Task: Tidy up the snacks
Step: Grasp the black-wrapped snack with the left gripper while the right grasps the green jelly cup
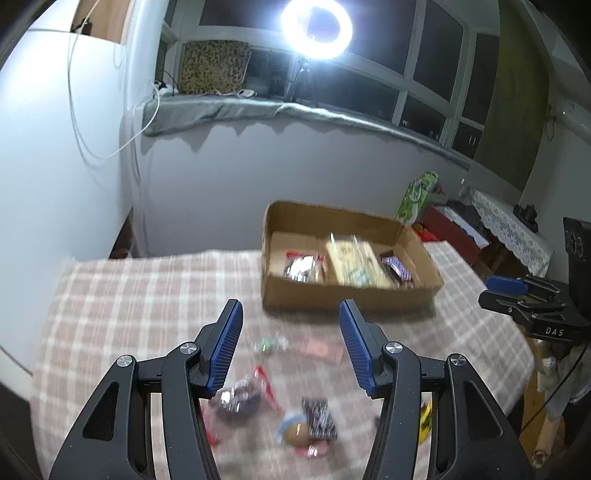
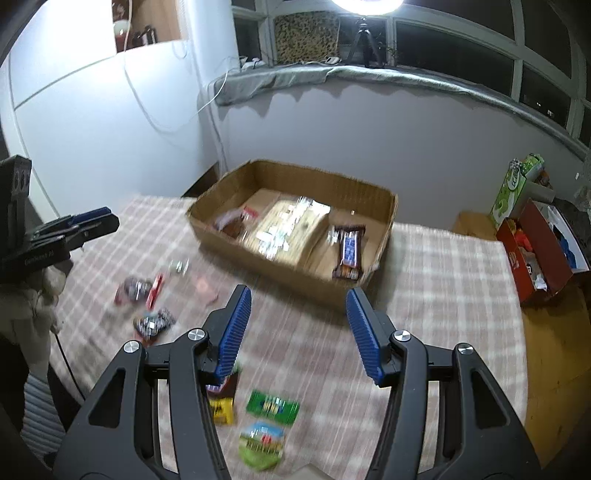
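Note:
An open cardboard box (image 1: 332, 297) (image 2: 258, 177) stands at the far side of the checked tablecloth (image 1: 129, 295) (image 2: 443, 266). It holds a large beige packet (image 1: 356, 262) (image 2: 288, 225), a dark bar (image 2: 347, 251) and a shiny packet (image 1: 303, 267). Loose snacks lie on the cloth: a dark bag with red edge (image 1: 240, 397), a black patterned packet (image 1: 319, 417), a green packet (image 2: 273, 404) and a round green packet (image 2: 262, 445). My left gripper (image 1: 291, 347) is open and empty above them. My right gripper (image 2: 297, 332) is open and empty above the cloth.
A red box (image 2: 535, 254) and a green carton (image 1: 417, 197) (image 2: 511, 188) stand beyond the table's right side. A yellow packet (image 2: 221, 410) lies under my right gripper's left finger. A pink wrapper (image 1: 321, 349) lies near the box. A ring light (image 1: 316, 27) shines on the windowsill.

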The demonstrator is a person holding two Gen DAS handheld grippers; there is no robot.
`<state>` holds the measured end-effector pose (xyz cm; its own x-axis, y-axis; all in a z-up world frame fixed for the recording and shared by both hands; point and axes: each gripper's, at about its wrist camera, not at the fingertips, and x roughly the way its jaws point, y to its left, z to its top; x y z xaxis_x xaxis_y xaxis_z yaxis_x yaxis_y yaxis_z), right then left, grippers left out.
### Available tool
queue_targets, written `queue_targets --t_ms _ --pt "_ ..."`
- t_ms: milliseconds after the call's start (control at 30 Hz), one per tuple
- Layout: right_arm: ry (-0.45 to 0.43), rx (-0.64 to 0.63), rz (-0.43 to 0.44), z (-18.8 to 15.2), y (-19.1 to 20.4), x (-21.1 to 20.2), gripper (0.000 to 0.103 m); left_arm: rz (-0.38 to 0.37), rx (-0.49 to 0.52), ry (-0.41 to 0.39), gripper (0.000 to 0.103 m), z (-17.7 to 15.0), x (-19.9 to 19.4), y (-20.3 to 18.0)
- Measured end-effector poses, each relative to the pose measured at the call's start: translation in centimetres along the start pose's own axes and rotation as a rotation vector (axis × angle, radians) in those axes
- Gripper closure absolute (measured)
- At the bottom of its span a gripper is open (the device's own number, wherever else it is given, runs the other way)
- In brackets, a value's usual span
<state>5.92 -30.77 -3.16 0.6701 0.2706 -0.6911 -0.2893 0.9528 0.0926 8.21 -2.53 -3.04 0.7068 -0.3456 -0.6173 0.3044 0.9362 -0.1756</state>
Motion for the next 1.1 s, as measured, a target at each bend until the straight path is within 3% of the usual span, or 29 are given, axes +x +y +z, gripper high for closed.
queue_targets --t_ms 200,467,733,1100 --pt "0.032 -0.001 0.011 -3.3 1.1 -0.7 0.047 -0.032 -0.002 0.068 0.049 -3.0 0.2 -0.3" --pt "0.095 0.013 0.022 -7.2 1.3 -0.7 0.047 -0.055 0.086 0.175 0.05 -6.6 1.8 -2.6" --pt "0.182 0.019 0.051 -10.3 1.5 0.7 0.047 -0.054 0.11 0.233 0.052 -7.9 3.3 -3.1" --pt "0.231 -0.016 0.052 -11.4 2.6 2.4 0.047 -0.046 0.114 0.271 0.058 -8.0 4.8 -3.0"
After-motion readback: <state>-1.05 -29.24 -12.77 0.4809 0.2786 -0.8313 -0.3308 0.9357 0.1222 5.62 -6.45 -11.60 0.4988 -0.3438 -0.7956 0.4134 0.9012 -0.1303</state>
